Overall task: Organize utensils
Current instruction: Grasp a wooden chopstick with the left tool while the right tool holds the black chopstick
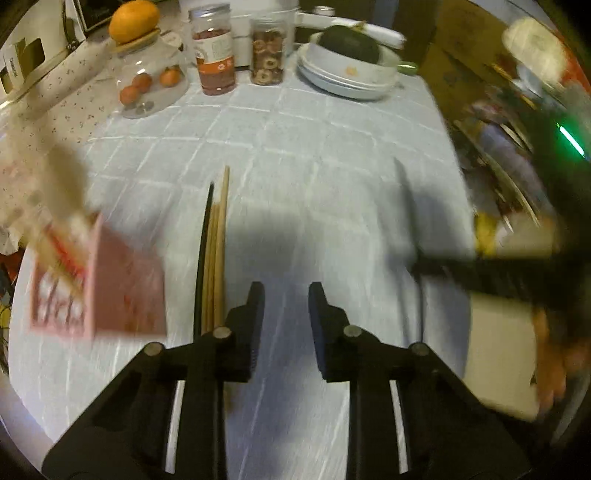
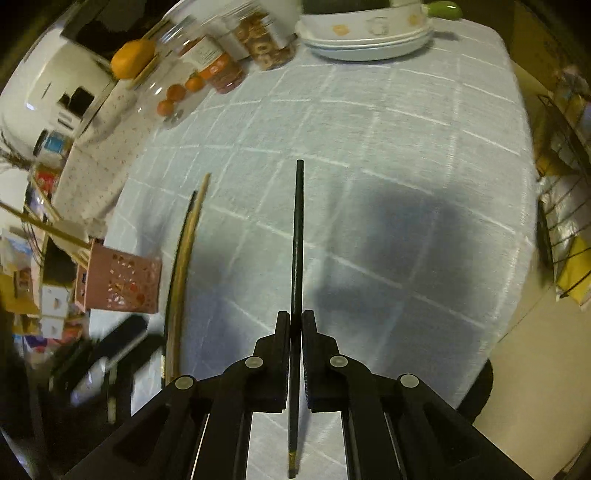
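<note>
My right gripper [image 2: 295,317] is shut on a black chopstick [image 2: 297,236] that points straight ahead above the light blue tablecloth [image 2: 388,155]. My left gripper [image 1: 286,291] is open and empty above the cloth. Just left of it lie wooden chopsticks [image 1: 221,240] with one black chopstick [image 1: 204,251] alongside; the same bundle shows in the right wrist view [image 2: 184,251]. A pink perforated utensil holder [image 1: 110,291] stands at the left, also in the right wrist view [image 2: 122,282], with chopsticks sticking out of it. The right arm [image 1: 517,273] shows blurred at the right.
At the table's far edge stand a glass jar of small oranges [image 1: 147,81] topped by an orange [image 1: 133,20], two snack jars [image 1: 216,48] [image 1: 267,50], and stacked white plates [image 1: 347,79] holding a dark green fruit. A wire rack [image 2: 561,206] stands off the right edge.
</note>
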